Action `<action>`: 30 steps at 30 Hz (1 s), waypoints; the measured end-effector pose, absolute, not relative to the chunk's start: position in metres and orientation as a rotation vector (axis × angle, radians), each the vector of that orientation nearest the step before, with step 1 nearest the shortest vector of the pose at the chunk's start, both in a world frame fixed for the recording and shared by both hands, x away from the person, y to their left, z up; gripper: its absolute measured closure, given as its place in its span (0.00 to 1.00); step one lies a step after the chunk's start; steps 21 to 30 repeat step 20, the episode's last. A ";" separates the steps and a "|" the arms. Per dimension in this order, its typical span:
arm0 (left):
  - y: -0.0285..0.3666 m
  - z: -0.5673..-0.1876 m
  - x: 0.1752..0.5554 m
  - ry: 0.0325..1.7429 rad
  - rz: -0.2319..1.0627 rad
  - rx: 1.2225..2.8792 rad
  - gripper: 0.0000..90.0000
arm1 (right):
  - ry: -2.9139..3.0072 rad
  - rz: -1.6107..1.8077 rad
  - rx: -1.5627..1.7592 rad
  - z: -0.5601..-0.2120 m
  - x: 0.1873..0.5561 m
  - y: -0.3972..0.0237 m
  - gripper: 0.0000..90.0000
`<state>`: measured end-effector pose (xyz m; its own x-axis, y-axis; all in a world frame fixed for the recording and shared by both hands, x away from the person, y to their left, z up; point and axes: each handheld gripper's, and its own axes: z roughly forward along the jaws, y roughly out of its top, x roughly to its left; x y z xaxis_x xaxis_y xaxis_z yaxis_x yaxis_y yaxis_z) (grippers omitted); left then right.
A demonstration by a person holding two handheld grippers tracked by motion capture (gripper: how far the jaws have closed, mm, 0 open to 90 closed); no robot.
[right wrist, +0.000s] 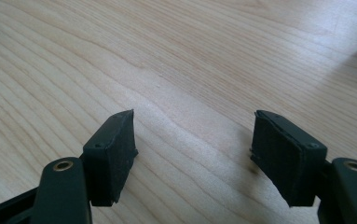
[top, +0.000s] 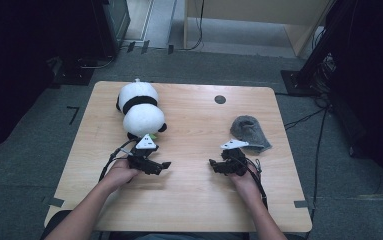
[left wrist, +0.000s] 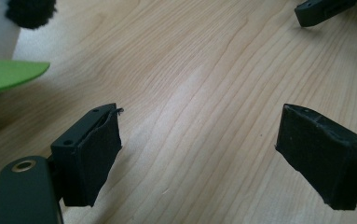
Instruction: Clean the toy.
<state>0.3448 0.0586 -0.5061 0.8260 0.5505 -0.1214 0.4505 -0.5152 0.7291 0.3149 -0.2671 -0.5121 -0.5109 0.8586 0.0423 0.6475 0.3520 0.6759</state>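
Both empty: left gripper (top: 165,164) released, near the panda plush (top: 139,107); right gripper (top: 212,163) released, near the grey cloth (top: 249,131), over table (top: 194,200).

You were working in a lab-style recording room: a bare wooden table (top: 189,200) stood on grey carpet (top: 219,65), with black equipment stands (top: 319,55) and loose cables (top: 304,119) around it.

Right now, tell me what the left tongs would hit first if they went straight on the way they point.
Probably the right tongs: the left tongs point across the bare light wooden table, and a black jaw tip of the right tongs shows ahead in the left gripper view. Depth is unclear.
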 end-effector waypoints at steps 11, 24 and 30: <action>0.059 -0.513 0.347 0.745 0.145 2.230 0.15 | 2.263 0.981 1.285 -0.520 0.313 -0.260 0.20; 0.059 -0.513 0.347 0.744 0.143 2.240 0.15 | 2.259 1.018 1.250 -0.523 0.312 -0.262 0.18; 0.059 -0.513 0.347 0.744 0.143 2.240 0.15 | 2.259 1.018 1.250 -0.523 0.312 -0.262 0.18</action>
